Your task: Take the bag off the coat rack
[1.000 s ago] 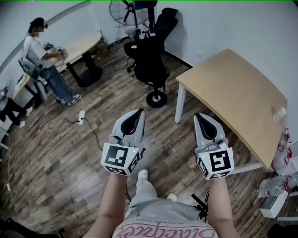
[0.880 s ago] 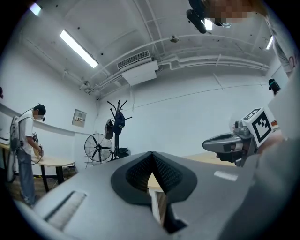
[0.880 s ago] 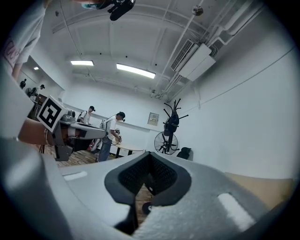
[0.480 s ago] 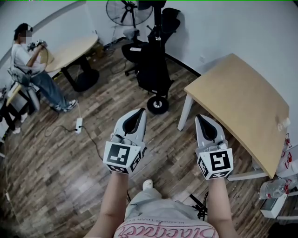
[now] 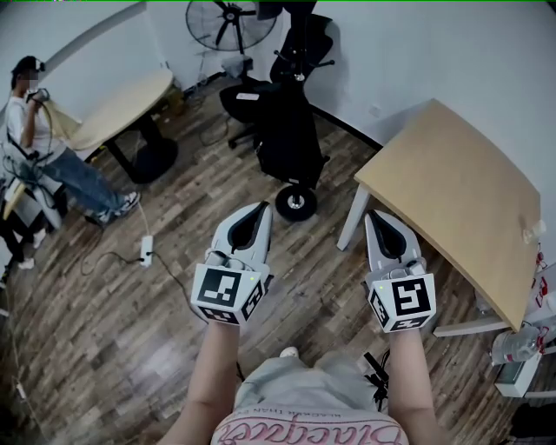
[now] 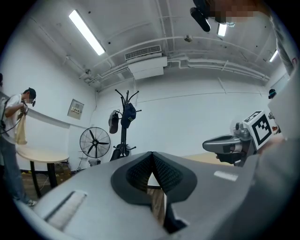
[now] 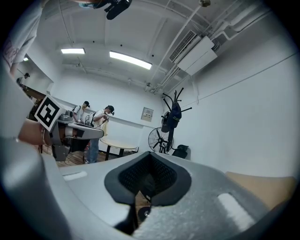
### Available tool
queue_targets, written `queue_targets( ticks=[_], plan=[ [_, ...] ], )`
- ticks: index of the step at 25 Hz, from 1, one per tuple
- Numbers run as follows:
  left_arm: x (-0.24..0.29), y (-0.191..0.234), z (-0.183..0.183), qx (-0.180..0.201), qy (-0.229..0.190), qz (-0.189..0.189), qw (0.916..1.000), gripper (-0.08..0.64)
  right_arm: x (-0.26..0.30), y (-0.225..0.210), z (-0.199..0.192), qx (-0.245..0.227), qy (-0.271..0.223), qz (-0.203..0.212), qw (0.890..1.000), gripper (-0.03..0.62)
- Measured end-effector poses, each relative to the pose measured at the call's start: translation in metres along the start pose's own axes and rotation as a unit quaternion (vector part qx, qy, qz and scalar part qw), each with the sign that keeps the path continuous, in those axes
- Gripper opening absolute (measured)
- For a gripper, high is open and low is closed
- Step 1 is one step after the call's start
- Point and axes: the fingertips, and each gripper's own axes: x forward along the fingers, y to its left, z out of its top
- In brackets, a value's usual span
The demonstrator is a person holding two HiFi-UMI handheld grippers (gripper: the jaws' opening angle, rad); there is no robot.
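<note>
A black coat rack (image 5: 295,83) stands on a round base (image 5: 295,204) near the far wall, with a dark bag (image 5: 287,139) hanging on it. In the left gripper view the coat rack (image 6: 123,136) rises ahead with the bag (image 6: 129,114) near its top; the right gripper view shows the rack (image 7: 169,129) and bag (image 7: 173,115) too. My left gripper (image 5: 258,209) and right gripper (image 5: 375,215) are held side by side, level, pointing toward the rack and well short of it. Both are shut, with nothing between their pads.
A wooden table (image 5: 460,195) stands close on the right, its white leg (image 5: 352,222) just beyond my right gripper. A black office chair (image 5: 248,96) and a fan (image 5: 217,17) stand by the rack. A person (image 5: 30,130) sits at a round table (image 5: 113,104) far left. A power strip (image 5: 146,250) lies on the floor.
I have walked forward: the coat rack's base and the wooden table have come nearer, and the seated person has slid toward the left edge. Both grippers stay shut, side by side.
</note>
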Motion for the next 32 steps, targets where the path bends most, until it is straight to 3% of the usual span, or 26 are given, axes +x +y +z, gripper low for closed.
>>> queue_targets(
  ticks=[16,32],
  plan=[
    [0.052,0.053,-0.012,0.013,0.006,-0.002,0.9999,0.017,0.086,-0.003,-0.012,0.0,0.002,0.013,1.0,0.002],
    [0.212,0.134,-0.034,0.017,0.024,-0.011,0.9995,0.015,0.242,-0.082,-0.044,0.025,0.012,-0.004,1.0,0.003]
  ],
)
